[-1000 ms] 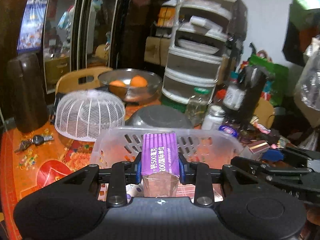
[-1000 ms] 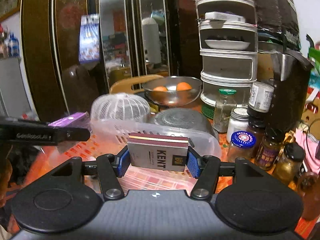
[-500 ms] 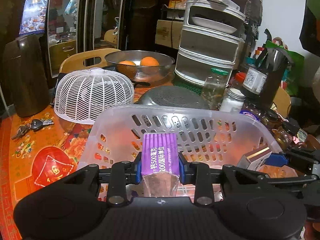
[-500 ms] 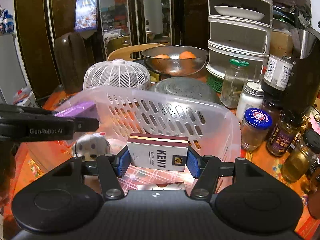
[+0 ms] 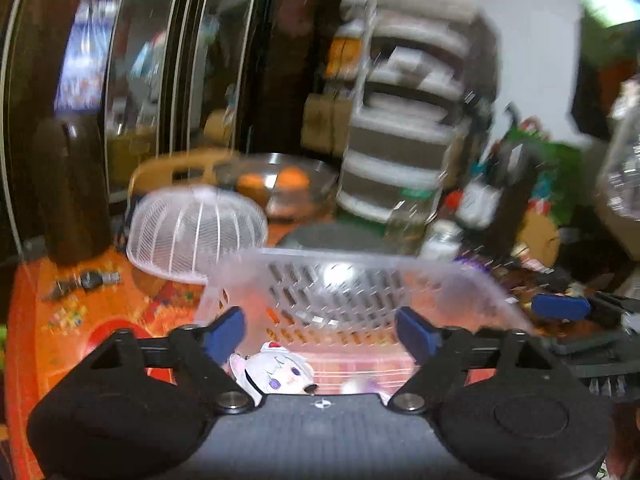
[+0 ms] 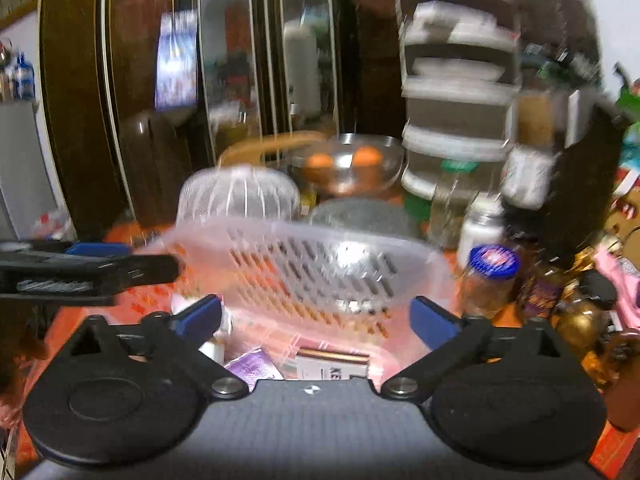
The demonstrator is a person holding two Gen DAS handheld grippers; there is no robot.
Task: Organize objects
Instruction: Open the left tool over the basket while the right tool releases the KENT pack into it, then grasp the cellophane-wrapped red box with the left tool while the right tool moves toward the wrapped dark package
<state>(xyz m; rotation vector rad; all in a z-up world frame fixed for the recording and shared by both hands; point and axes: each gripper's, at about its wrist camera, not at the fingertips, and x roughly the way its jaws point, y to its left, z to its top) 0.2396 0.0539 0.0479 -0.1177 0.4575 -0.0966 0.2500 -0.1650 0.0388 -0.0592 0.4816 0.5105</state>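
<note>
A translucent plastic basket (image 5: 360, 280) (image 6: 304, 264) sits on the orange table. My left gripper (image 5: 320, 330) hangs over its near side, its jaws opening wide with nothing between them. My right gripper (image 6: 316, 316) is likewise opening, empty, above the basket. On the basket floor lie the purple box (image 6: 256, 366) and the Kent cigarette pack (image 6: 332, 364), side by side. A small white-haired doll (image 5: 276, 372) also lies in the basket. The left gripper's arm (image 6: 80, 272) shows at the left of the right wrist view. Both views are motion-blurred.
Behind the basket stand a white mesh food cover (image 5: 196, 232), a steel bowl with oranges (image 5: 280, 184), a grey colander (image 6: 360, 216) and stacked tiered containers (image 5: 404, 132). Jars (image 6: 490, 276) crowd the right side. Keys (image 5: 84, 280) and a dark jug (image 5: 72, 188) are at left.
Both grippers have let go: the purple box and the Kent pack dropped from the jaws into the basket. Both jaws went from shut to wide, and the views have lifted back slightly.
</note>
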